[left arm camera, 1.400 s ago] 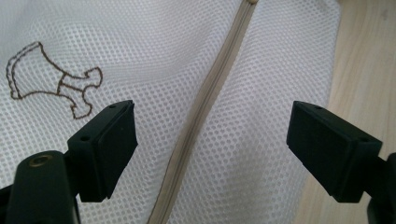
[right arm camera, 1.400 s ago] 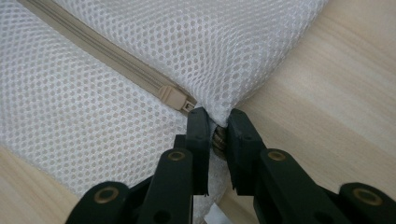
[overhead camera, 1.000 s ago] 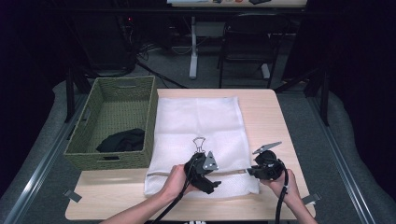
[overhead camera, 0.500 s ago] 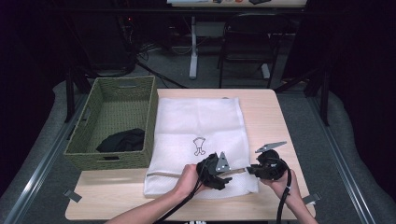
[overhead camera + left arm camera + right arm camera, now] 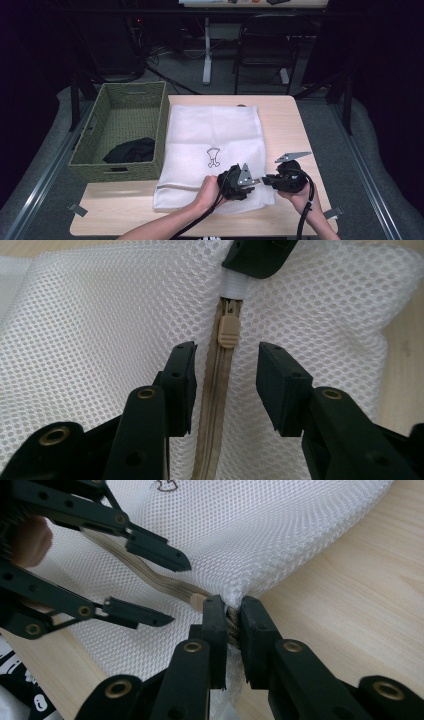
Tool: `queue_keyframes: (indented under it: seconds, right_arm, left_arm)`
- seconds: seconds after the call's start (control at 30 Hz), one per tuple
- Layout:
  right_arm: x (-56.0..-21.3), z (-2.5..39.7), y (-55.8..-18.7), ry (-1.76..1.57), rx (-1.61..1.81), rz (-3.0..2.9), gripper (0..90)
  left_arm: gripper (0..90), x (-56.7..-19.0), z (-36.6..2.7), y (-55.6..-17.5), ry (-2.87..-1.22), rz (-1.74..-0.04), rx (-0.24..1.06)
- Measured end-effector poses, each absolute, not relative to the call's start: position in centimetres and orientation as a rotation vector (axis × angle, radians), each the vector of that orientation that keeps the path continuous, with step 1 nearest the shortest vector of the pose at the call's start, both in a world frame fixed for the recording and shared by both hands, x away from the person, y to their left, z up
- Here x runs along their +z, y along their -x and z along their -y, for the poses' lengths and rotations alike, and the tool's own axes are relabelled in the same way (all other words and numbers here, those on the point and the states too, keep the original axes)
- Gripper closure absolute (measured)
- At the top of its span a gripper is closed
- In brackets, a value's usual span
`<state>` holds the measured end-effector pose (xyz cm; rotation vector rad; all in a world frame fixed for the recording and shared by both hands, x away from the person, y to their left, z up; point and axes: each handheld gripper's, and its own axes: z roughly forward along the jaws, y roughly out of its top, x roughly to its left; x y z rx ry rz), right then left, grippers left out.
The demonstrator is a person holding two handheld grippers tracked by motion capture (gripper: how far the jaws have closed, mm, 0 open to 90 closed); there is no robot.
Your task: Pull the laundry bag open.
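While the right gripper pinches the mesh bag corner at lower centre, the left gripper is half open astride the zipper pull, holding nothing.

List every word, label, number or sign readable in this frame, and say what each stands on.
No readable words or numbers.
Mesh bag: a small black outline drawing, a figure and not letters.
Black-and-white printed thing at the lower left corner of the right gripper view: white marks, too cropped to read.
Items on the far desk at the top of the high view: too small and blurred to read.
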<state>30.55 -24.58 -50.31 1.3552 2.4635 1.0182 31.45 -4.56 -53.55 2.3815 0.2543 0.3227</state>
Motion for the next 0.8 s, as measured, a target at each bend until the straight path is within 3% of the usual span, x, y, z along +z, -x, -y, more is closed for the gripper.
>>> queue_keyframes:
  seconds: [0.27,0.5,0.67,0.8]
  right_arm:
    - [-49.97,24.41,-30.35,-1.346,1.053,-2.449,82.7]
    - [-49.70,24.21,-30.14,-1.327,1.068,-2.433,82.8]
    - [-49.60,24.08,-30.04,-1.318,1.067,-2.431,82.9]
    - [-49.60,24.06,-30.01,-1.321,1.059,-2.425,83.0]
  left_arm:
    - [67.3,-53.73,5.02,-31.41,-2.367,-0.261,0.347]
    - [80.0,-53.44,5.14,-31.20,-2.347,-0.240,0.361]
    - [78.5,-53.47,5.38,-31.46,-2.348,-0.241,0.348]
    - [84.7,-53.59,5.45,-31.66,-2.349,-0.238,0.333]
